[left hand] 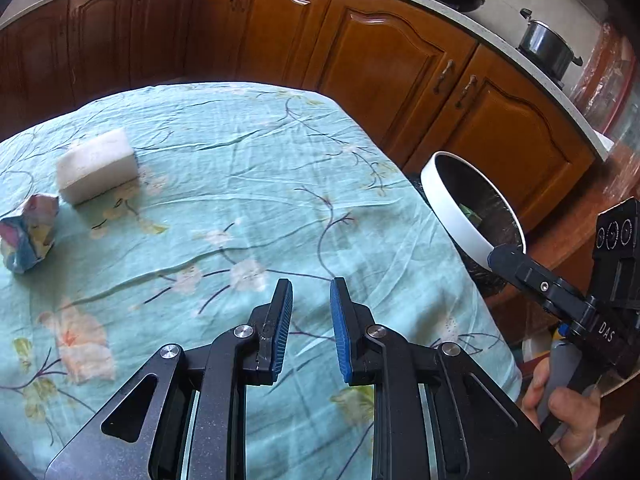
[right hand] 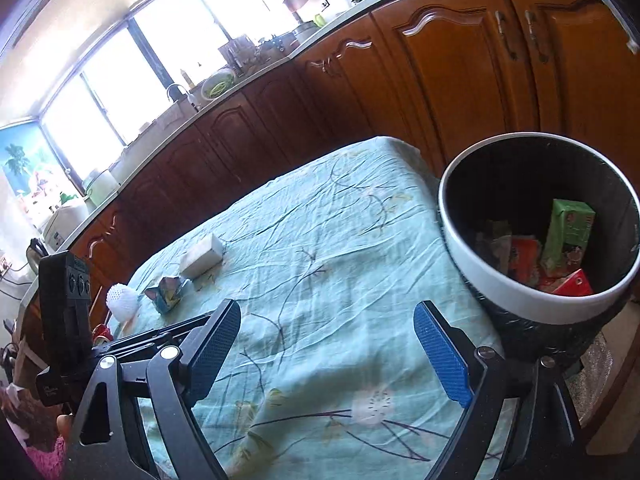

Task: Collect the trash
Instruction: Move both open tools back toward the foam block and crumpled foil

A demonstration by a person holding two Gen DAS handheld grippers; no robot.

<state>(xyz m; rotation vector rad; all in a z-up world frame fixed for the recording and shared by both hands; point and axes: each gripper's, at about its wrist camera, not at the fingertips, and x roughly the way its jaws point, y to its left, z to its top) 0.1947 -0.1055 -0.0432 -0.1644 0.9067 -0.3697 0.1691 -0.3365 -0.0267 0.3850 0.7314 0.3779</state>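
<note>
2 bits of rubbish show on my left wrist view: a white foam block (left hand: 96, 170) and, just beside it toward me, a crumpled carton (left hand: 27, 236), both lying on the teal flowered tablecloth (left hand: 248, 184) at the far left. My left gripper (left hand: 311, 304) hovers over the cloth with only a narrow gap between its blue pads, and nothing is in that gap. Off the table's right edge stands the white-rimmed bin (left hand: 448, 200). The right gripper (left hand: 504, 258) reaches in from the right with its tip at the bin's rim; from here I cannot tell its opening.

On my right wrist view, the right gripper (right hand: 330, 344) is spread wide and holds nothing, its fingers low over the cloth (right hand: 320, 240). The bin (right hand: 520, 300) sits close at the right, lined in black, with a green carton (right hand: 570, 232) and red wrappers (right hand: 568, 286) inside. Further off at the left lie the foam block (right hand: 202, 258), the crumpled carton (right hand: 168, 294) and a white mesh ball (right hand: 122, 300) near the table's edge.
</note>
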